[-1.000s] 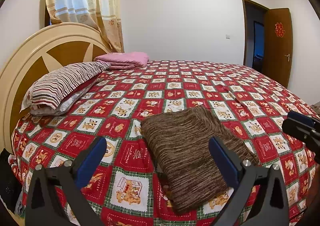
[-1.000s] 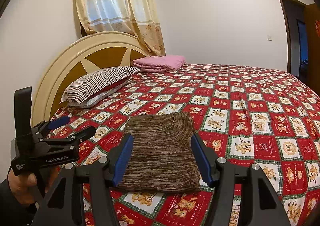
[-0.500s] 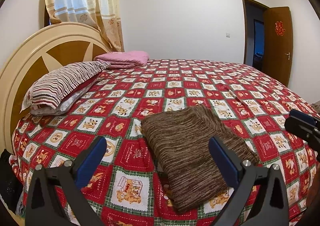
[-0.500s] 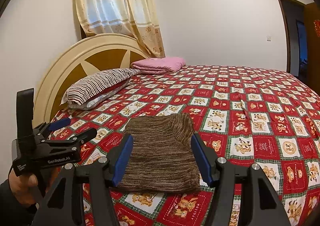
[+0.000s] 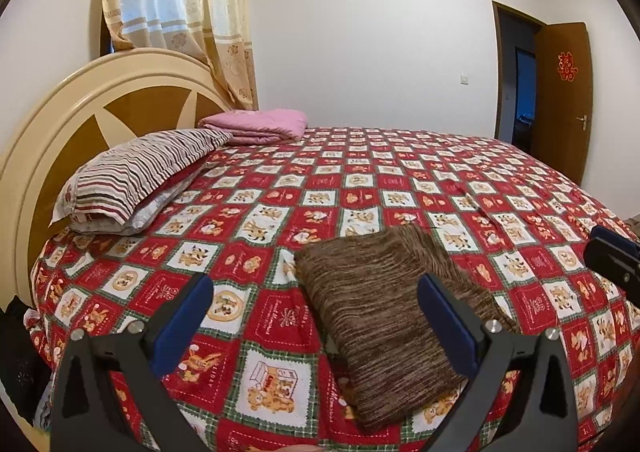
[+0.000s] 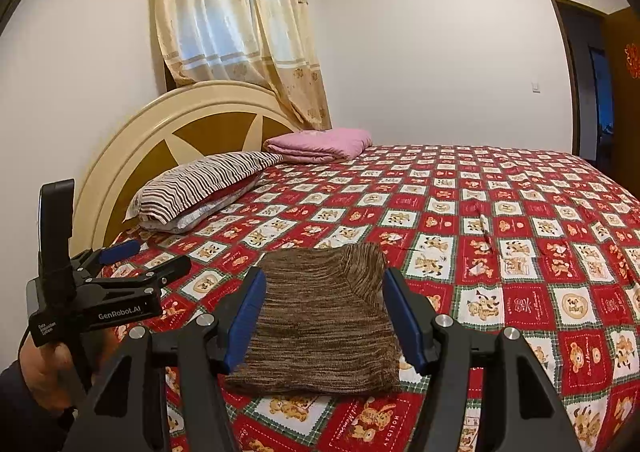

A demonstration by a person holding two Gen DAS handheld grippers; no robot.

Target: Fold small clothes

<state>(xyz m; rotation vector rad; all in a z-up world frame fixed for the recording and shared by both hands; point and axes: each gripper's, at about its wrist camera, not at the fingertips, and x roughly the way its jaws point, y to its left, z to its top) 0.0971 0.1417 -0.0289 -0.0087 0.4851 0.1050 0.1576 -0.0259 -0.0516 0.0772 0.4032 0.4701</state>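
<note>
A folded brown knit garment (image 5: 384, 308) lies flat on the bed (image 5: 400, 188), low and centre-right in the left wrist view, and low centre in the right wrist view (image 6: 320, 328), resting on the red, white and green patchwork bedspread (image 6: 500, 236). The left gripper (image 5: 316, 324) sits along the bottom edge of its own view, jaws released and spread wide, blue pads on either side of the garment's near end and clear of the fabric; nothing is held. The right gripper (image 6: 324, 320) sits likewise at the bottom of its view, jaws released, the garment seen between the blue pads without contact. In the right wrist view the left gripper also appears at lower left (image 6: 132, 264), held in the left hand (image 6: 52, 376); its black body carries the white lettering "GenRobot.AI", with a smaller label beside it too small to read with confidence. Bedspread squares near the bottom edge bear the word "HOLIDAY" and bear motifs; other script there is not legible. A striped pillow (image 5: 140, 176) lies at left against the cream and brown headboard (image 5: 80, 112), with a folded pink blanket (image 5: 260, 124) behind it. A brown door (image 5: 560, 100) at upper right carries a red paper-cut emblem (image 5: 567, 66).
</note>
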